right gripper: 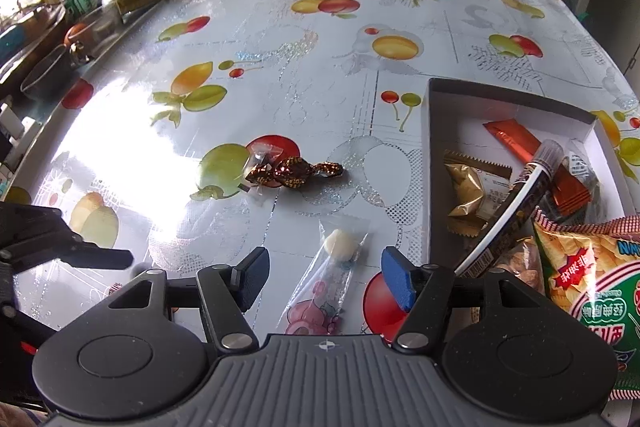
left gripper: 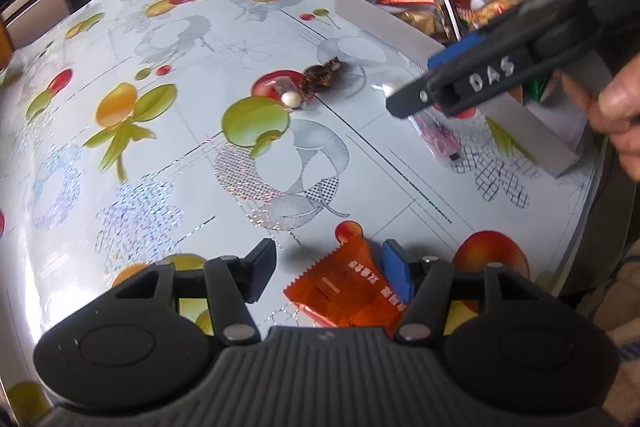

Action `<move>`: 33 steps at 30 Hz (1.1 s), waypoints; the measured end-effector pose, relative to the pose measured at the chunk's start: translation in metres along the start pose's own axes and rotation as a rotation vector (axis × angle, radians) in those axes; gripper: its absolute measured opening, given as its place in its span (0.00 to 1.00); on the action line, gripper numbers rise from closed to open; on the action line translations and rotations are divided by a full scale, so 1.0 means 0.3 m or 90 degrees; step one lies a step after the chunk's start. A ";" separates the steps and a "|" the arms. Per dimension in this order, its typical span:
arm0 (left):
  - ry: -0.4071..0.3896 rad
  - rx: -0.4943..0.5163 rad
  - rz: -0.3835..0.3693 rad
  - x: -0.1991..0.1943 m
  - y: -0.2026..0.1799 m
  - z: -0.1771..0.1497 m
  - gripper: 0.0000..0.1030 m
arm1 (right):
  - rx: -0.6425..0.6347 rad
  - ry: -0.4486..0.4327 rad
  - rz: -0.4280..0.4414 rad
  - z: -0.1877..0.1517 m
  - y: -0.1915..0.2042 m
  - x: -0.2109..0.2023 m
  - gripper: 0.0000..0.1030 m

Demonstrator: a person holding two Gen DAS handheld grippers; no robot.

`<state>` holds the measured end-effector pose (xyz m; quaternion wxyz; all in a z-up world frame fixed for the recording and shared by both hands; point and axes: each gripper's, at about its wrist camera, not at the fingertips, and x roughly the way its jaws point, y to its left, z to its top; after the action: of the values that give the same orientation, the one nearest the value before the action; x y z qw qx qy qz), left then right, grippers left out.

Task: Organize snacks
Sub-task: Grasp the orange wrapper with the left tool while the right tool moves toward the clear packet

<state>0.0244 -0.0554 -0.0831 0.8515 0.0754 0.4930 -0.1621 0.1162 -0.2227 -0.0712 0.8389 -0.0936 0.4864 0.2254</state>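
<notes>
Between the fingers of the left gripper [left gripper: 328, 273] lies an orange packet [left gripper: 352, 287] with white Chinese writing, flat on the table [left gripper: 168, 163]; the jaws stand about half open, the blue pad just beside the packet's edge, and I cannot tell whether it touches.

The right gripper [right gripper: 326, 277] also stands about half open, over a clear-wrapped white sweet [right gripper: 334, 267] with a pink cartoon print, gripping nothing. In the left view its arm shows white letters "DAS" at 2 o'clock.

At 12 o'clock from the white sweet lies a brown and gold sweet [right gripper: 294, 171].

At 3 o'clock sits a white box [right gripper: 430, 163] holding a red-brown packet [right gripper: 516, 139], a gold packet [right gripper: 470, 193], a dark bar and a green and red crisp bag [right gripper: 596, 283] with Chinese writing.
</notes>
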 end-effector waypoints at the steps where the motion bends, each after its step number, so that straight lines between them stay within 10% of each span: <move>1: -0.001 -0.010 0.001 -0.011 0.005 -0.003 0.57 | -0.002 0.002 0.000 0.000 0.001 0.005 0.61; 33: 0.060 -0.168 0.043 -0.023 -0.027 -0.067 0.50 | -0.073 0.020 0.022 0.002 -0.004 0.081 0.54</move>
<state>0.0020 -0.0558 -0.0868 0.8348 -0.0126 0.5467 -0.0633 0.1276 -0.2166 -0.0917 0.8205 -0.1365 0.4874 0.2657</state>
